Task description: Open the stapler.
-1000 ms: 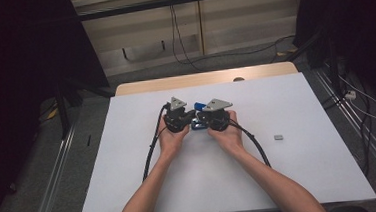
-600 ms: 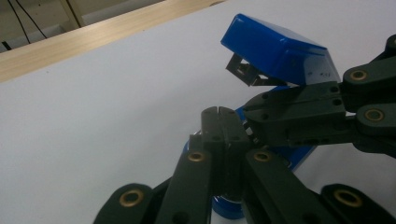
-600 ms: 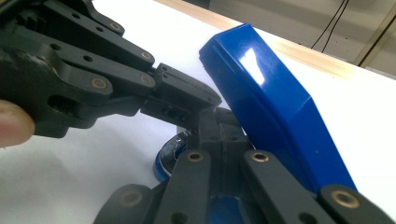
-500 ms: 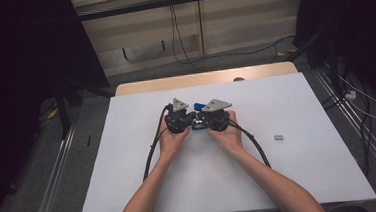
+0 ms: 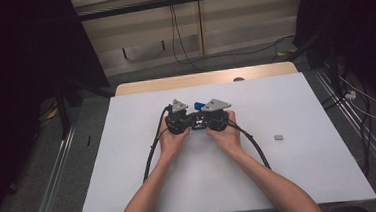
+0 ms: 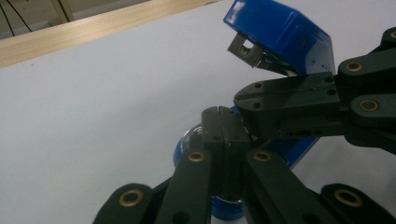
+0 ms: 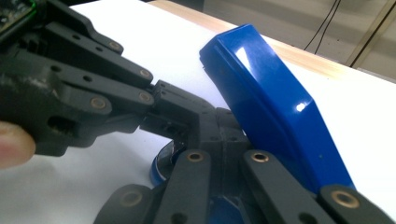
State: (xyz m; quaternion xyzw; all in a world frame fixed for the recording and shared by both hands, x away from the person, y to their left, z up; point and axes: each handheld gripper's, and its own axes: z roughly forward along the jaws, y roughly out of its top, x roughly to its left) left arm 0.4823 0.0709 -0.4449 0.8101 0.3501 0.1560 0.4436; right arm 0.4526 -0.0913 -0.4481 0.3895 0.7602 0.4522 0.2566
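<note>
A blue stapler [image 5: 197, 106] sits mid-table between my two grippers, its lid [image 6: 280, 32] swung up so the metal staple channel [image 6: 245, 49] shows. Its blue base [image 6: 187, 149] lies under the jaws. In the left gripper view my left gripper [image 6: 219, 122] has its jaws pressed together over the base, and the right gripper's jaws come in from the right and meet its tips. My right gripper [image 7: 219, 128] is shut too, with the lid [image 7: 271, 98] leaning along its right side. Whether either gripper pinches part of the stapler is hidden. From above, the left gripper [image 5: 192, 119] and right gripper [image 5: 203, 119] touch tip to tip.
A small grey block [image 5: 278, 137] lies on the white table [image 5: 131, 190] to the right of the hands. A wooden strip [image 5: 204, 79] runs along the far edge. Black cables [image 5: 152, 156] trail back from both grippers toward the person.
</note>
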